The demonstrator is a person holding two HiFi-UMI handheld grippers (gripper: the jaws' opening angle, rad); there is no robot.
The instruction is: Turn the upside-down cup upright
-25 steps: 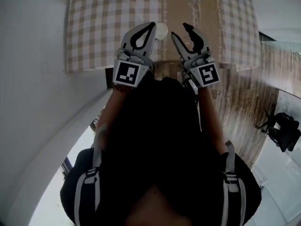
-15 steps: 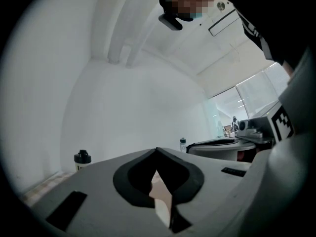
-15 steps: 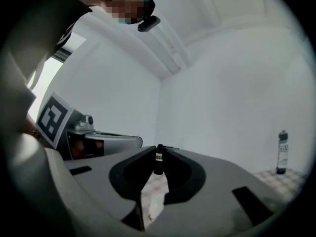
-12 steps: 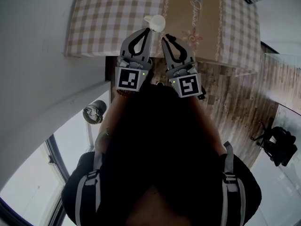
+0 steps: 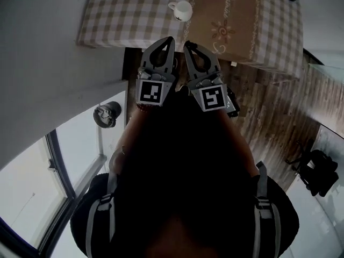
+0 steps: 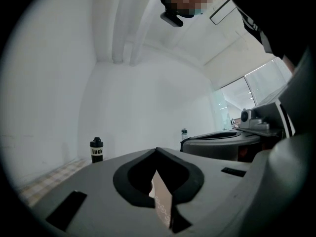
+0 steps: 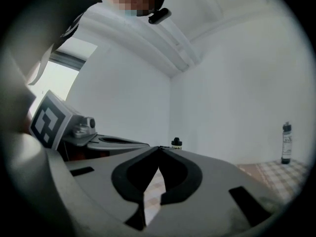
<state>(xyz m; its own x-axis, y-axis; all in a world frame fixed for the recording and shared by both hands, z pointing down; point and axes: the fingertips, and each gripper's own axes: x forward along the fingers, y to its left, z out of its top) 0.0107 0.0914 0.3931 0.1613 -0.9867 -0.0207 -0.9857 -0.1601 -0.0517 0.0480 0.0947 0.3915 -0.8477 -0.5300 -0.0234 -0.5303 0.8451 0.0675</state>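
Both grippers have pulled back past the near edge of the bench (image 5: pixel 118 20). The cup (image 5: pixel 183 10) stands alone near that edge, seemingly mouth-up. The left gripper (image 5: pixel 171 38) has its jaws pressed together, empty. The right gripper (image 5: pixel 187 43) has just been closing its jaws on nothing, and they now meet. The task looks finished.

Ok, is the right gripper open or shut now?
Shut. On the right gripper the jaws have just been closing and meet at the tips, nothing between them; the cup sits apart on the table.
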